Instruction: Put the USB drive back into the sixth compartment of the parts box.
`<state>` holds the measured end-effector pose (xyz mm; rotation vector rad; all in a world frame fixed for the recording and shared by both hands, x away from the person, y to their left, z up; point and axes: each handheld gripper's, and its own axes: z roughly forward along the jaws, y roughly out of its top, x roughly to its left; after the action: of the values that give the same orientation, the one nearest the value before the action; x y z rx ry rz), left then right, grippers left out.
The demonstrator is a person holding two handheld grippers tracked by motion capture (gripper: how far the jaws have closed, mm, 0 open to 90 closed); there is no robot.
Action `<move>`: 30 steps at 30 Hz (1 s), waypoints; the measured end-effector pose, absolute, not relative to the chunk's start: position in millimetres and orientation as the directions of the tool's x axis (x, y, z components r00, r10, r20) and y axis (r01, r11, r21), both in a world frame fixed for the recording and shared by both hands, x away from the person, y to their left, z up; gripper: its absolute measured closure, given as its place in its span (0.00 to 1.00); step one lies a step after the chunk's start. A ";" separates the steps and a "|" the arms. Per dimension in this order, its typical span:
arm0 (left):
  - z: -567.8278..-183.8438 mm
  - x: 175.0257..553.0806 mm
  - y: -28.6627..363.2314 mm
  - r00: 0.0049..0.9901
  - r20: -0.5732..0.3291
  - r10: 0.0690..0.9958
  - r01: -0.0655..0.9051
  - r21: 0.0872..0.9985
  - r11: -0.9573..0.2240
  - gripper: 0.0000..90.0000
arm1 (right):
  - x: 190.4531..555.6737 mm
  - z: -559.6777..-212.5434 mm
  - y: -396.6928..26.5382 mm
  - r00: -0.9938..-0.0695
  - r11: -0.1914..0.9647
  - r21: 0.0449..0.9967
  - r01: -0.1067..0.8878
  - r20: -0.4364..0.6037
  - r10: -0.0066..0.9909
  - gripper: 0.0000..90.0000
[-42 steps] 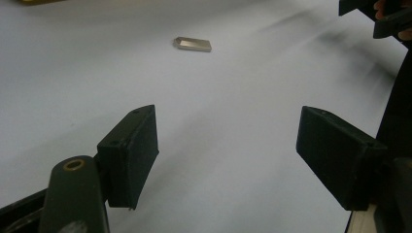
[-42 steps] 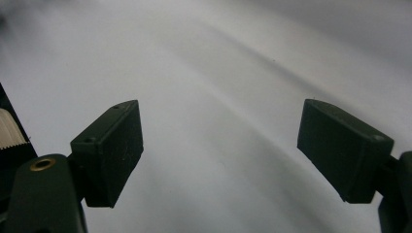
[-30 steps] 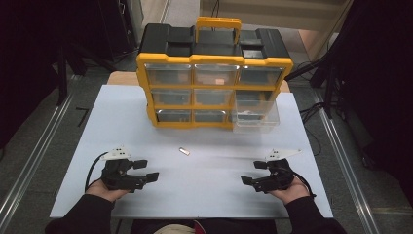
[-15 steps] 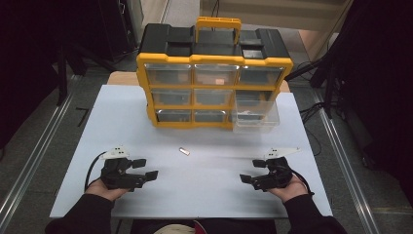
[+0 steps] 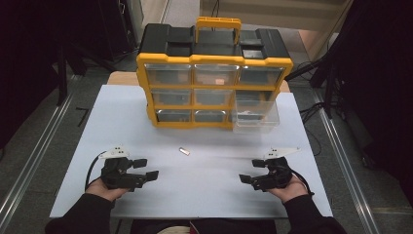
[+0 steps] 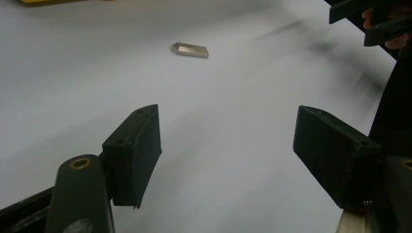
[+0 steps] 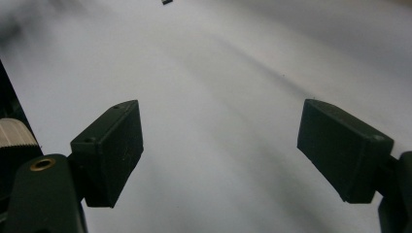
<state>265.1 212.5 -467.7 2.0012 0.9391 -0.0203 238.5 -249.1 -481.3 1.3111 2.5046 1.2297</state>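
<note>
The small metal piece (image 5: 184,151) is lying on the desk (image 5: 209,180), between both grippers and ahead; its make is staying unclear. The left gripper (image 6: 226,155) and right gripper (image 7: 221,150) are resting with jaws apart, holding nothing. The organizer's (image 5: 214,83) drawer contents are blurring.

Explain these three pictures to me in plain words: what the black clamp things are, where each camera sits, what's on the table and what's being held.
A person sits at a white table holding a hand-operated two-jaw tool in each hand: the left gripper and the right gripper. The high view looks down from above the person's side. The other two pictures come from cameras riding on each gripper, looking out between its own black jaws. Both sets of jaws stand wide apart with nothing between them. On the table lies a small metal piece, seen closer in the left gripper view. Behind it stands a yellow and black drawer cabinet, with one clear drawer at its lower right pulled out.
</note>
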 end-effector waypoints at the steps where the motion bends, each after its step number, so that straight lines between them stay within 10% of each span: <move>1: -467.4 265.3 212.0 0.714 -0.353 0.605 0.621 0.718 -0.314 0.30 | 238.2 -481.3 -248.8 -0.637 0.321 0.671 0.668 0.293 0.713 0.17; 30: -467.5 265.7 210.0 0.717 -0.346 0.605 0.619 0.715 -0.324 0.30 | 248.5 -465.8 -228.1 -0.660 0.352 0.675 0.649 0.269 0.701 0.17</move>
<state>265.7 210.0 -467.5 2.0176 0.9333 -0.0196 248.5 -228.1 -465.8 1.2641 2.5272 1.2122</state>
